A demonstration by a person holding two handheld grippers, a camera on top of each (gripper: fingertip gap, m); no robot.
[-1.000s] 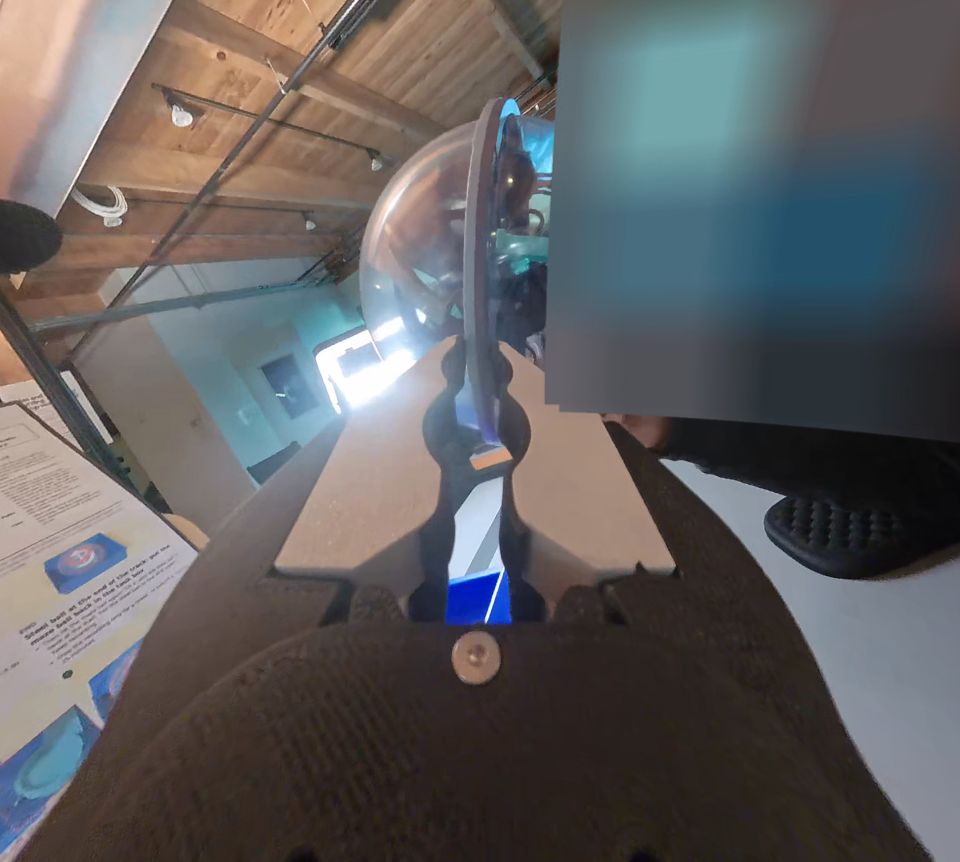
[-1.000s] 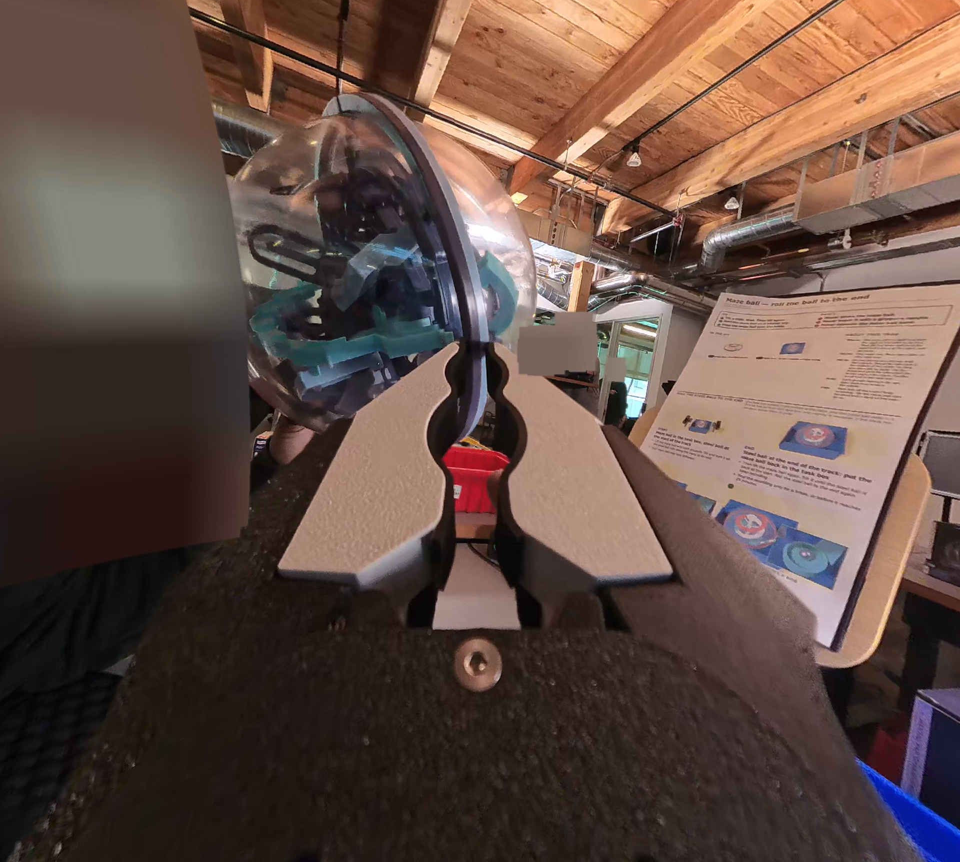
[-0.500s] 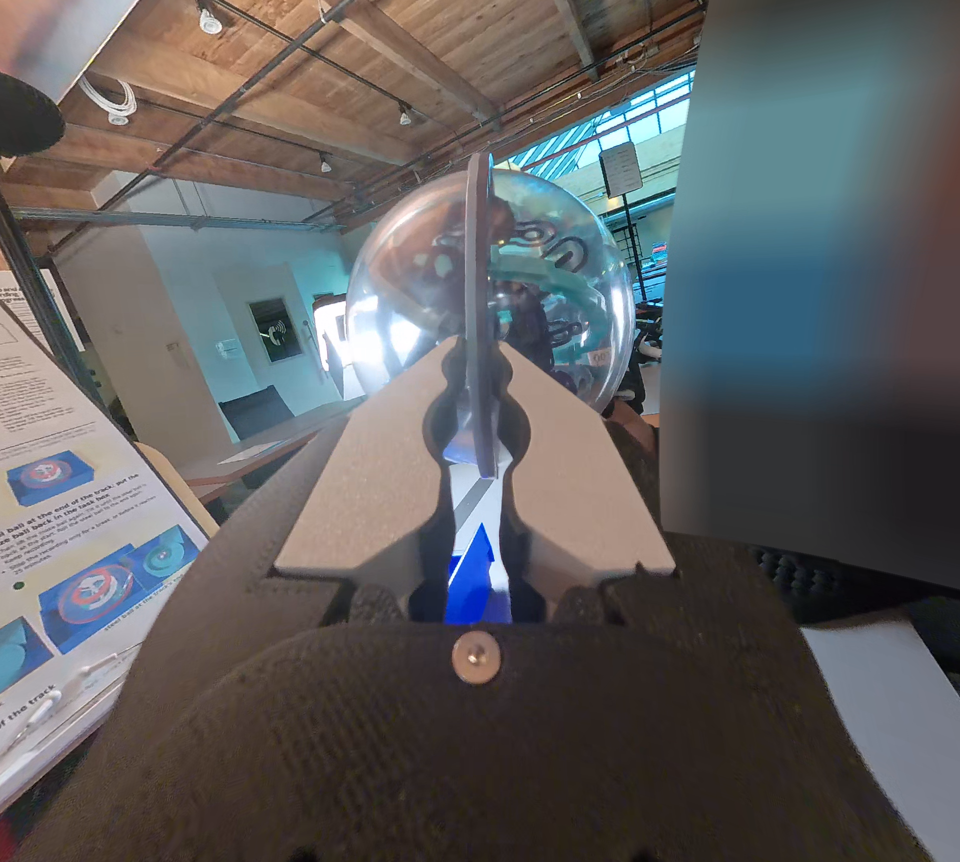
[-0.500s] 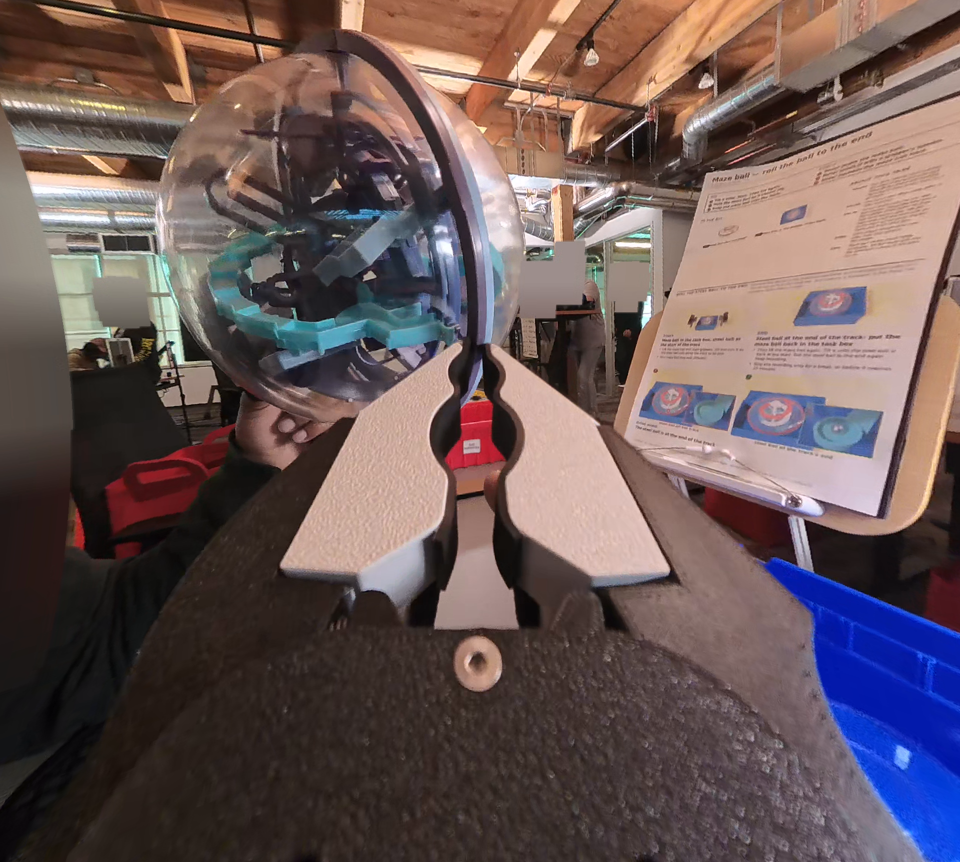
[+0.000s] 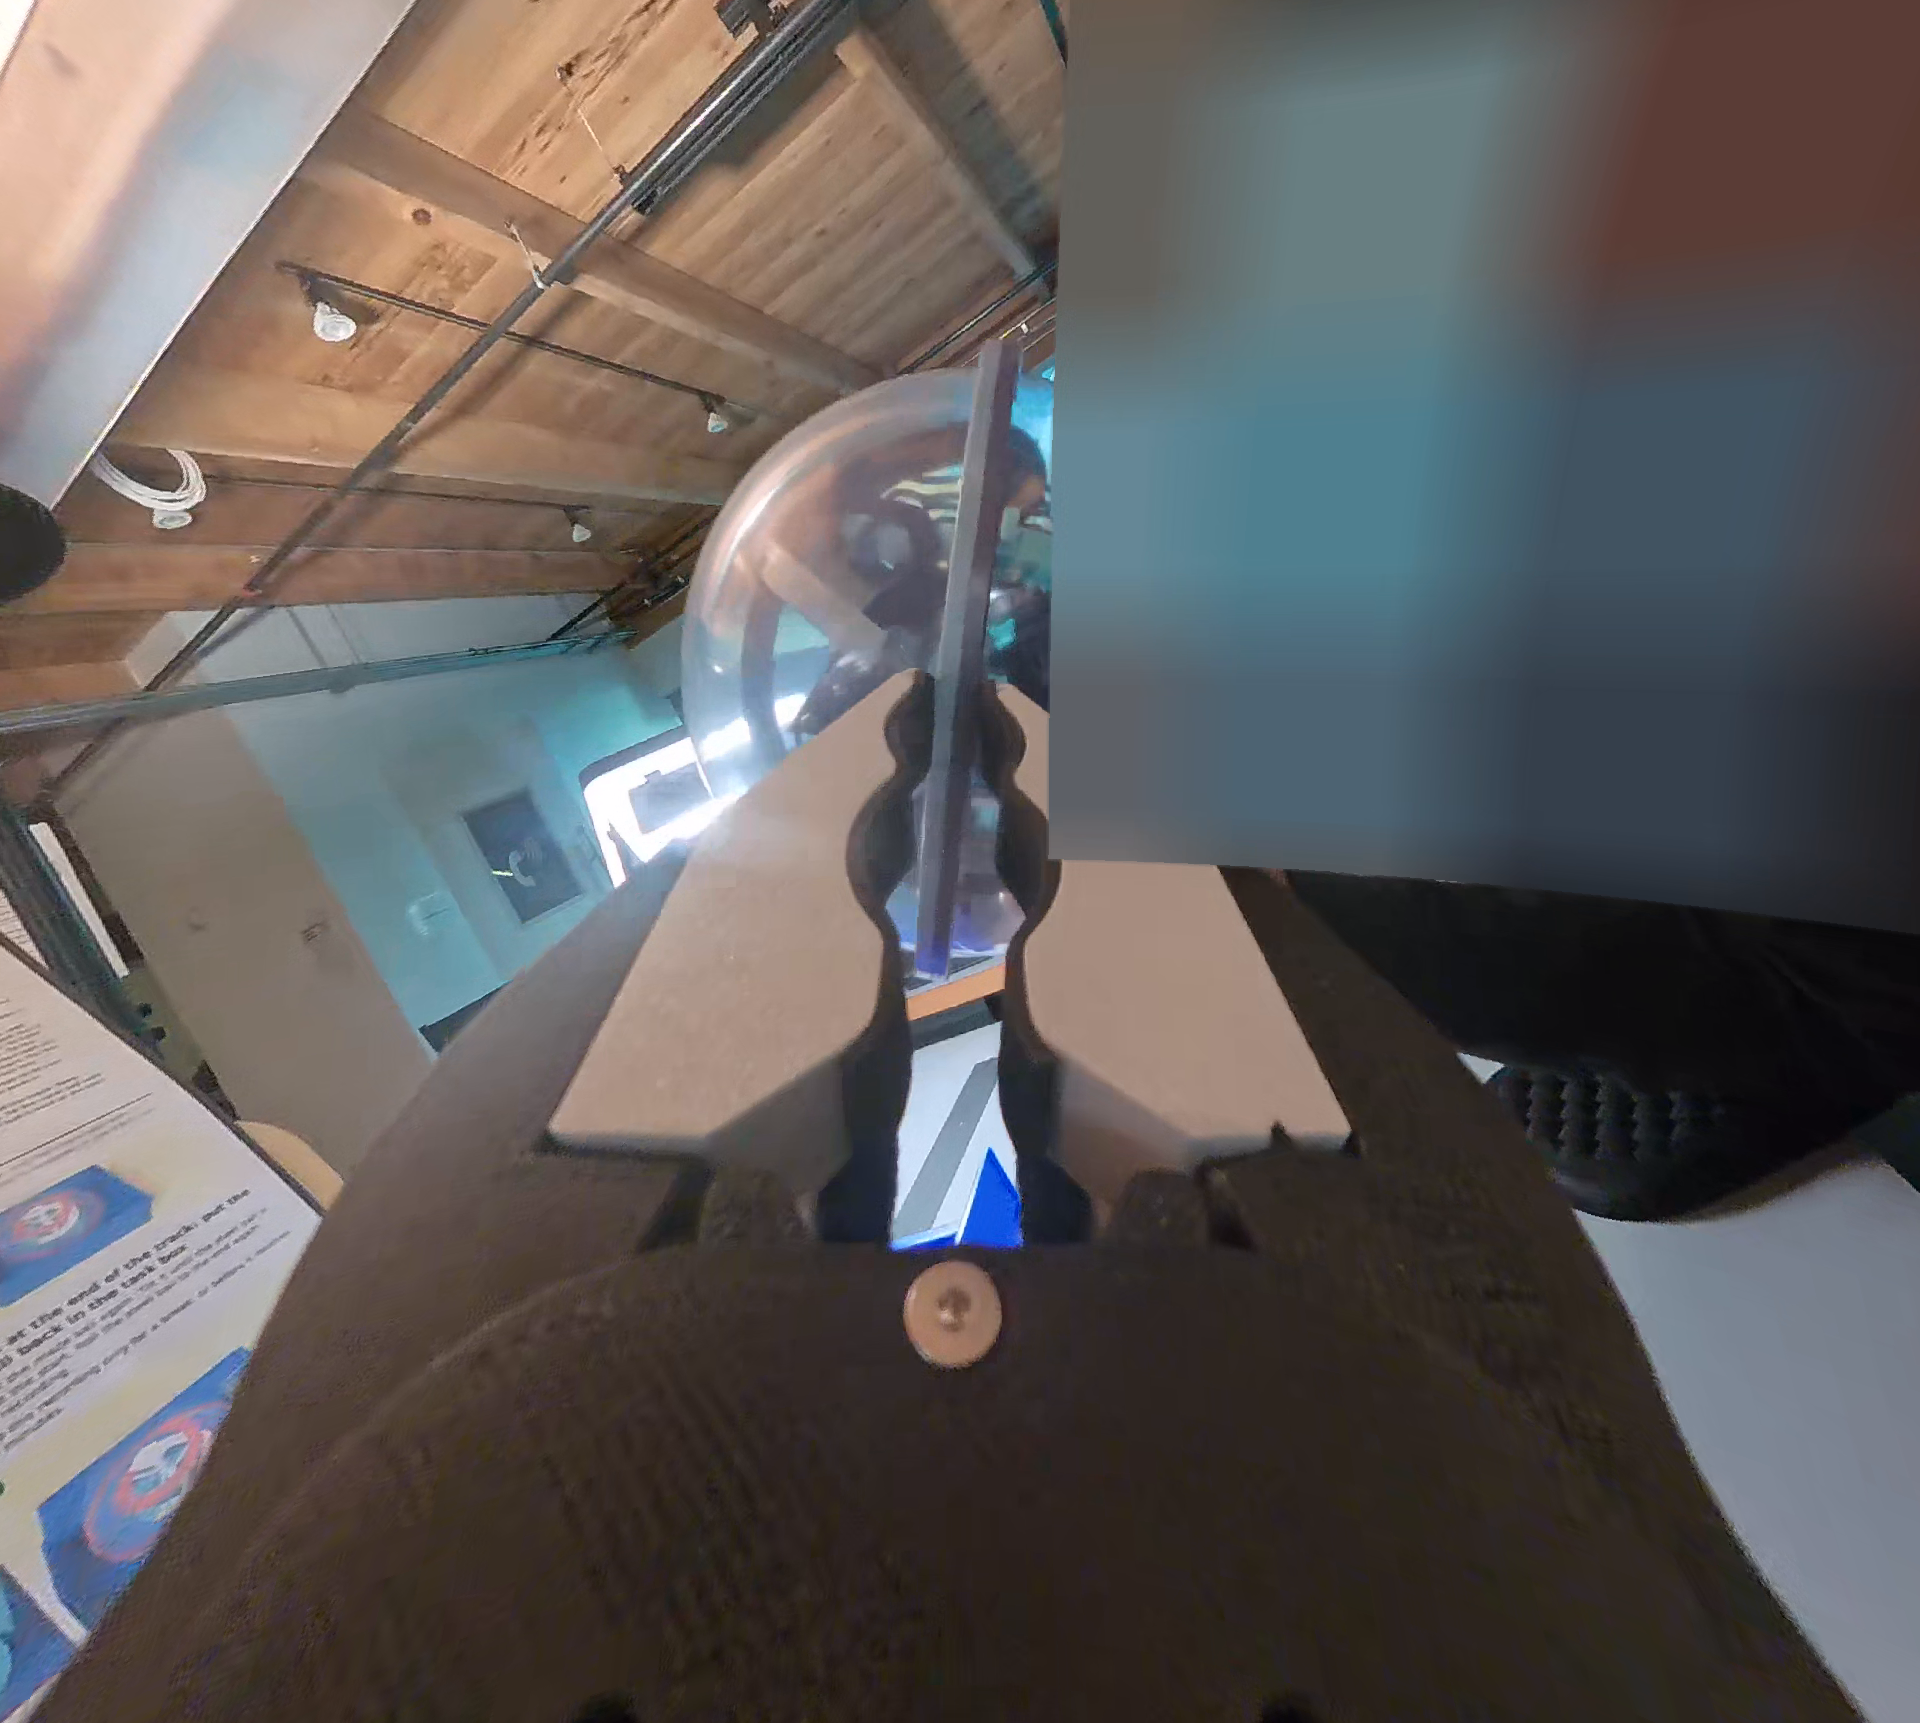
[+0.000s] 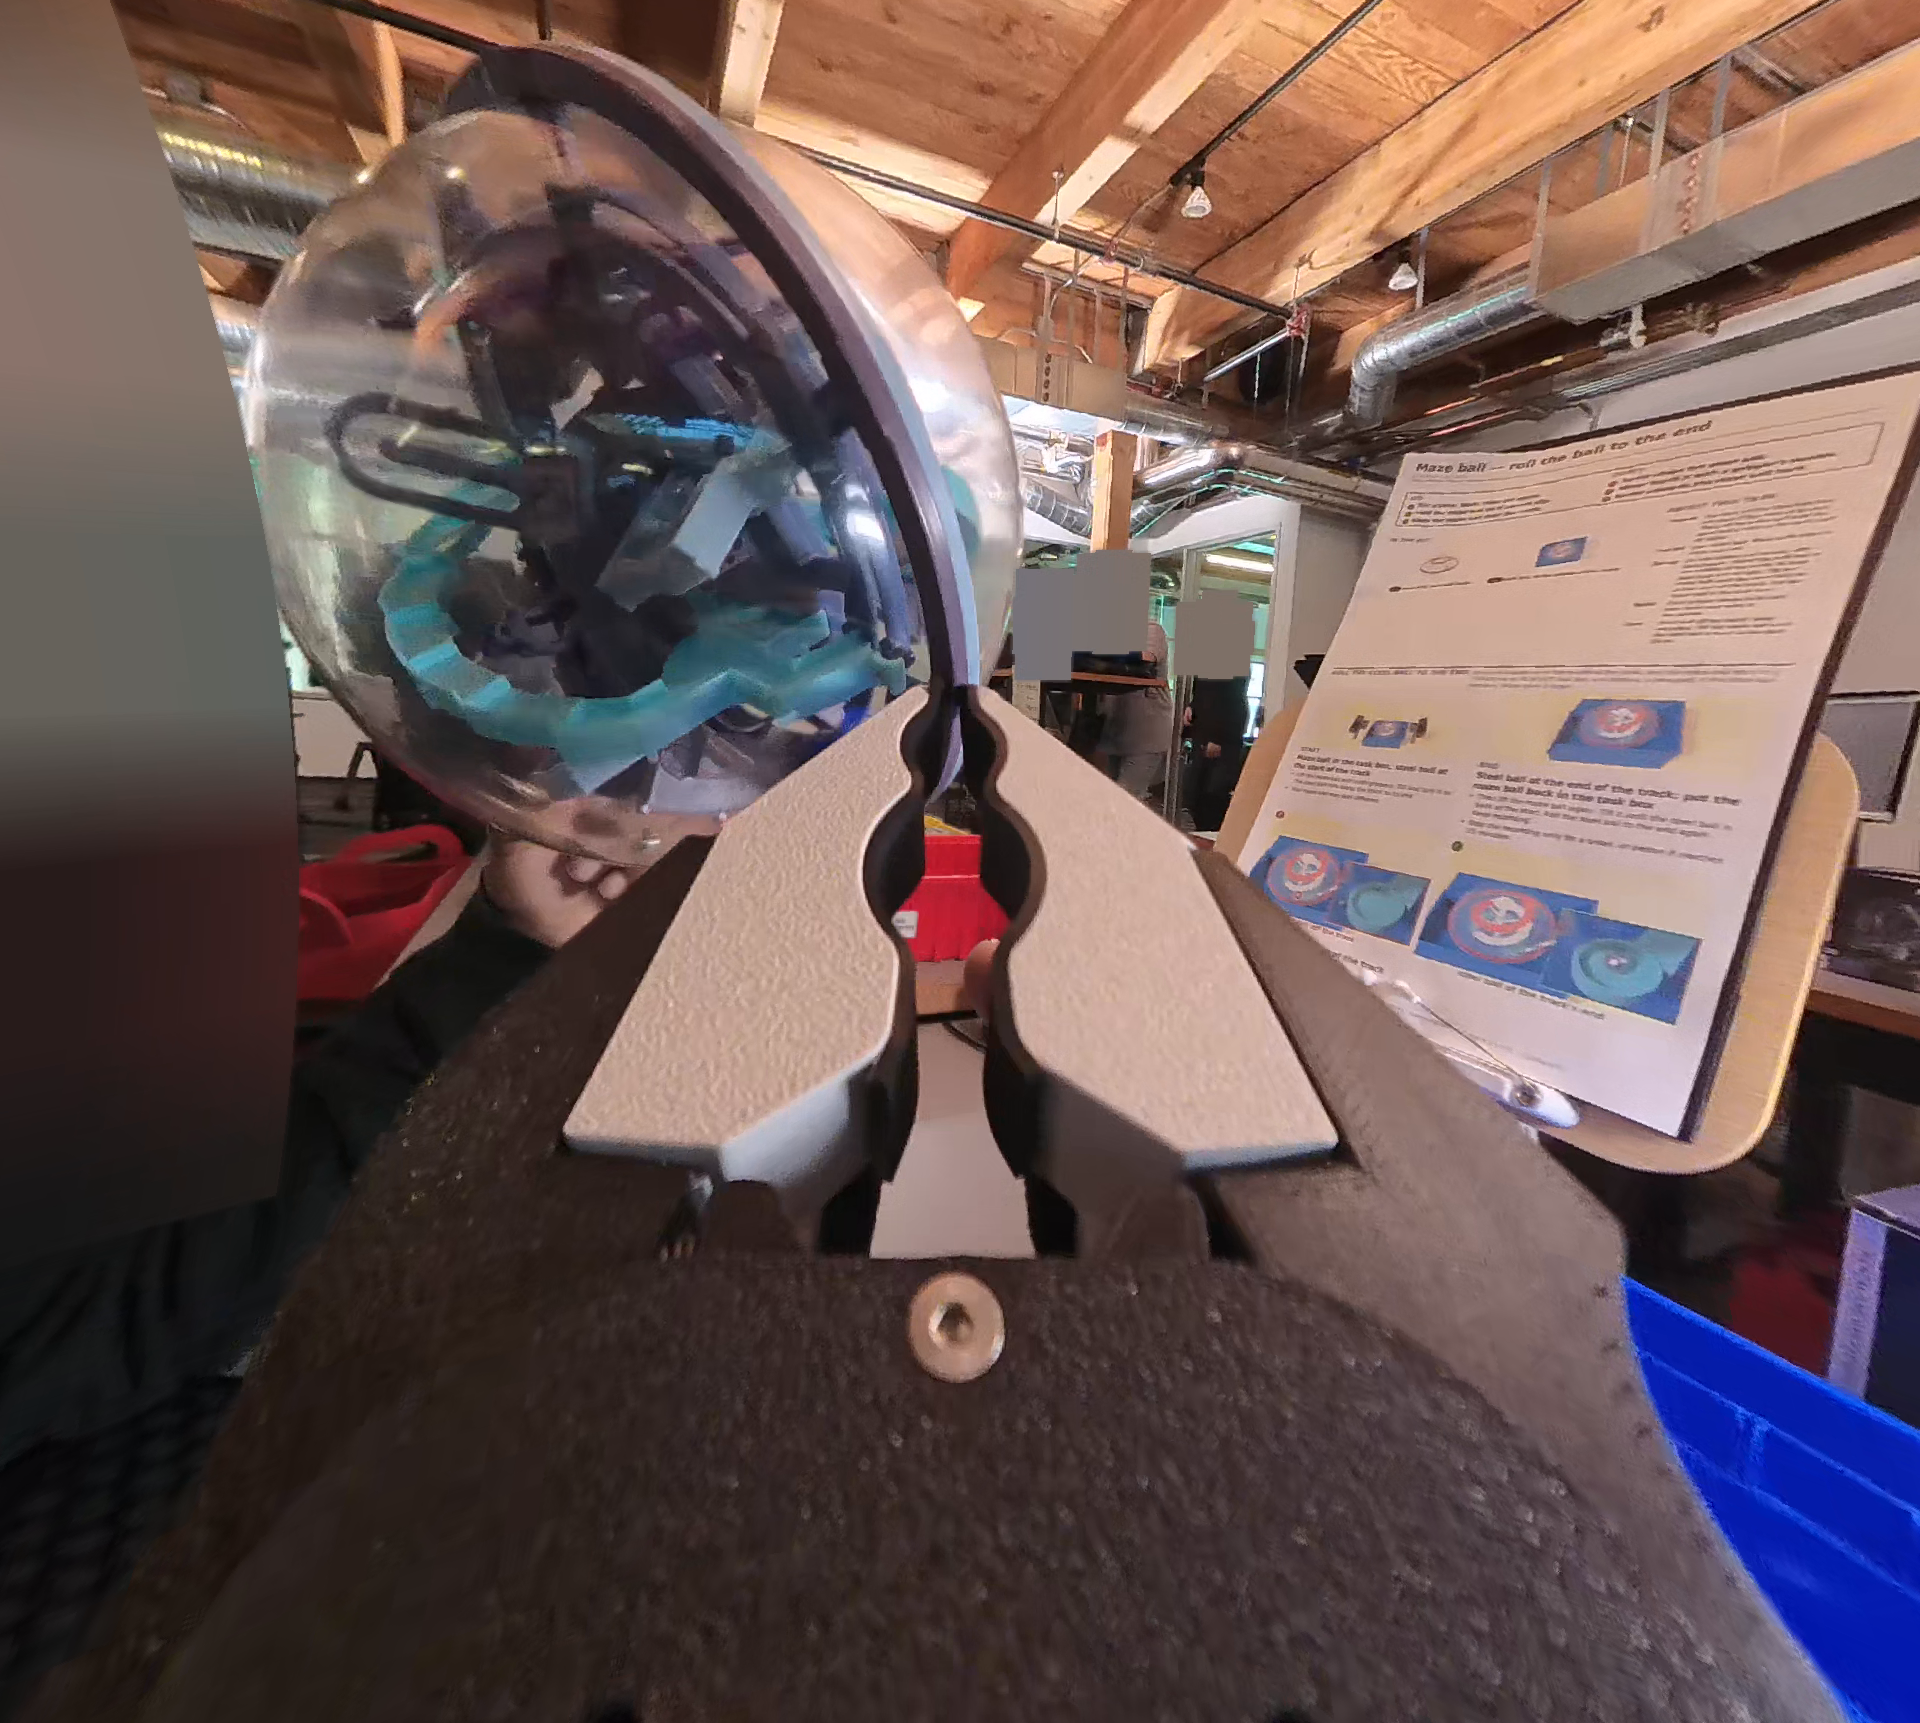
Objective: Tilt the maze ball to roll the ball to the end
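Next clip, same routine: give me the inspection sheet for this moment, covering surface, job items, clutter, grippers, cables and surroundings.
Surface: white tabletop, seen only in part.
Job's things: maze ball, a clear sphere with teal and dark tracks inside, held up in the air by its dark rim; the small ball inside cannot be made out.
Clutter: blue bin at lower right; red containers behind.
Grippers: left gripper shut on the rim; right gripper shut on the rim at its tips.
Cables: white coil hanging at the ceiling.
Surroundings: instruction sheet on a wooden stand; wooden beam ceiling with metal ducts.
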